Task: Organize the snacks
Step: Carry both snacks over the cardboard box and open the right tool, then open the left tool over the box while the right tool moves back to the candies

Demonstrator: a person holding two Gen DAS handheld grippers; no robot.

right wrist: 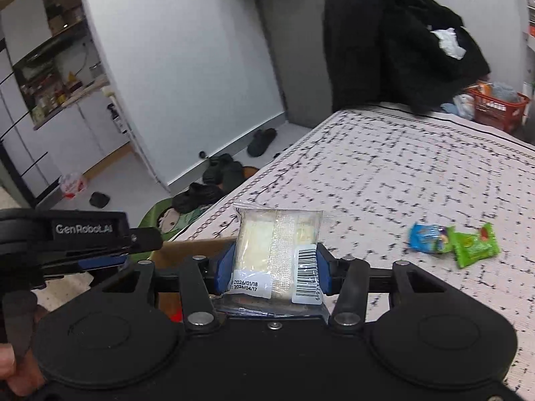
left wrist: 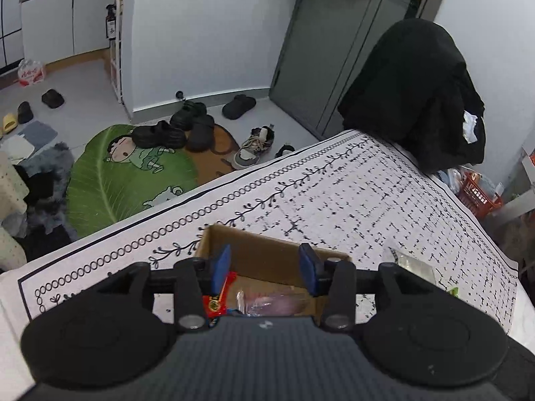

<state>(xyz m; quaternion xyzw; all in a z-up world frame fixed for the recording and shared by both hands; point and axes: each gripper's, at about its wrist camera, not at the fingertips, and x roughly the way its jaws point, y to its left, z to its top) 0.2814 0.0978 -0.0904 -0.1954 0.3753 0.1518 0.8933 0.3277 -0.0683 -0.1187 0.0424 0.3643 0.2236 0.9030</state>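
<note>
The right gripper clamps a clear-wrapped pastry, apparently bound for the cardboard box, over which the left gripper hangs part-open and empty.

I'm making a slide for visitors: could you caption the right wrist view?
Right tool grips a clear-wrapped pale snack above the patterned tablecloth; blue packet and green packet wait nearby.

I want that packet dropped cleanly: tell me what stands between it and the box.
The right hand-held gripper grips the packet. The box lies to its left with its top open. The left hand-held gripper hangs over that side, so it may crowd the drop. Nothing else visible blocks it.
</note>
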